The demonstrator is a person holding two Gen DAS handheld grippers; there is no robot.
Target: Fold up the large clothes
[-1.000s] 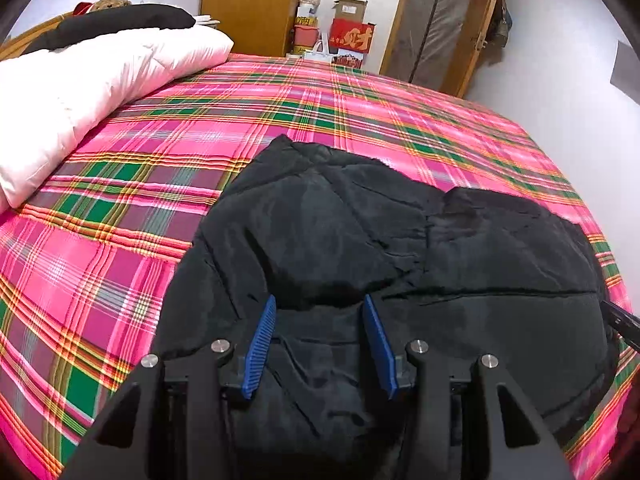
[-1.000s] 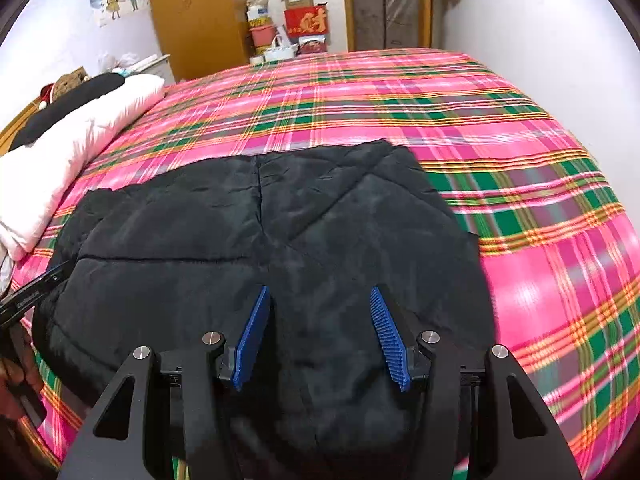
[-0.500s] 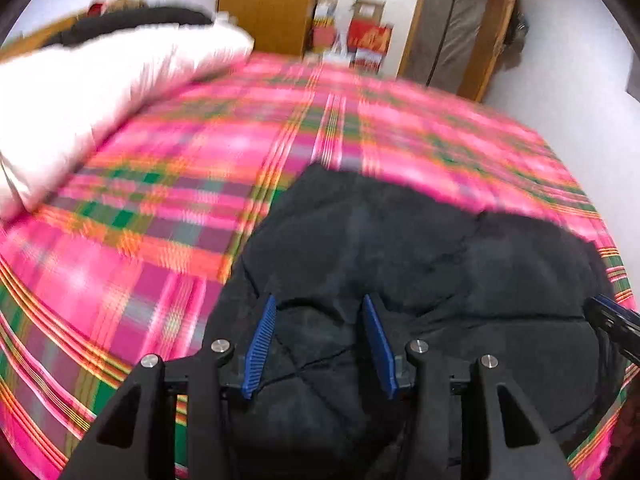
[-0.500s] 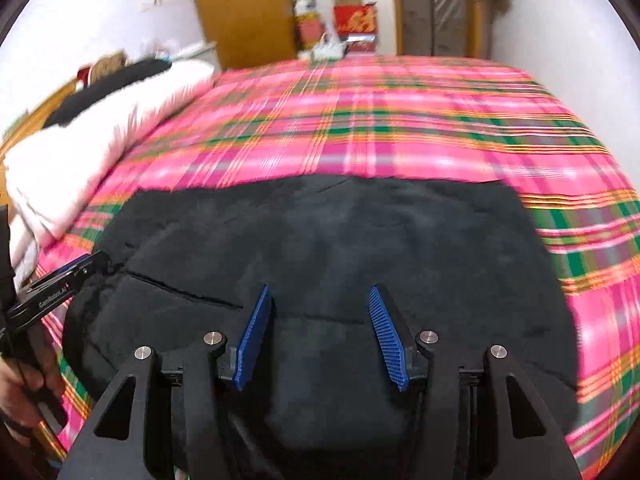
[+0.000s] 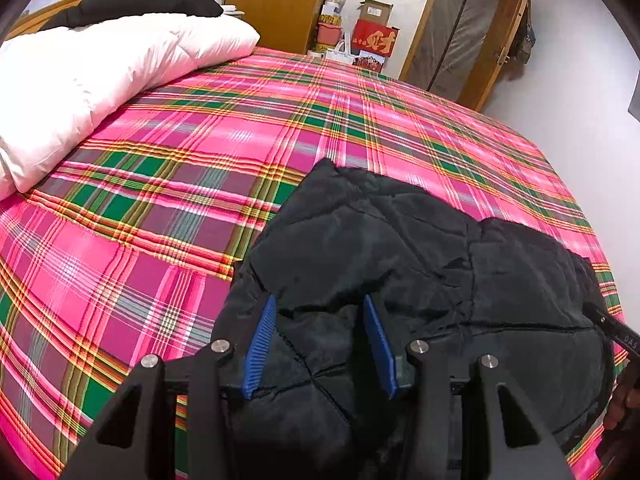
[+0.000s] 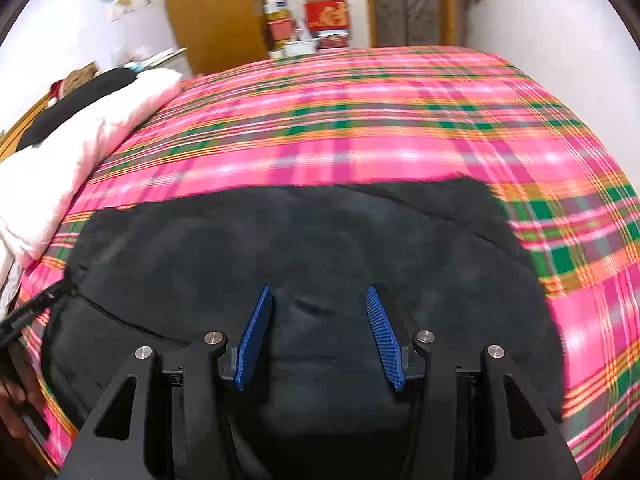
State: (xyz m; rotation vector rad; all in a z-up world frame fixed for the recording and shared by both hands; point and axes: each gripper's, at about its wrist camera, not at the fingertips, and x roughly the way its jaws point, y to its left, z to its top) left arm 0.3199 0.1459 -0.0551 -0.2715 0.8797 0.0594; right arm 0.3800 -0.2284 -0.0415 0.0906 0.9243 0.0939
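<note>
Your left gripper sits at the bottom centre of the left wrist view with its blue pads spread apart, a raised fold of the black quilted jacket lying between them but not pinched. Your right gripper shows the same in its own view: jaws wide, nothing held, the pads poised above the jacket. The jacket lies on the pink plaid bedspread, filling the lower middle and lower right of the left wrist frame, with one corner pointing toward the frame's centre; in the right wrist frame it spans the lower half from left to right, and that picture is blurred. A white duvet occupies the upper left of the left view, a dark garment draped along its top. Cardboard boxes stand at the top centre beside a wooden wardrobe, and a door stands at the upper right.
</note>
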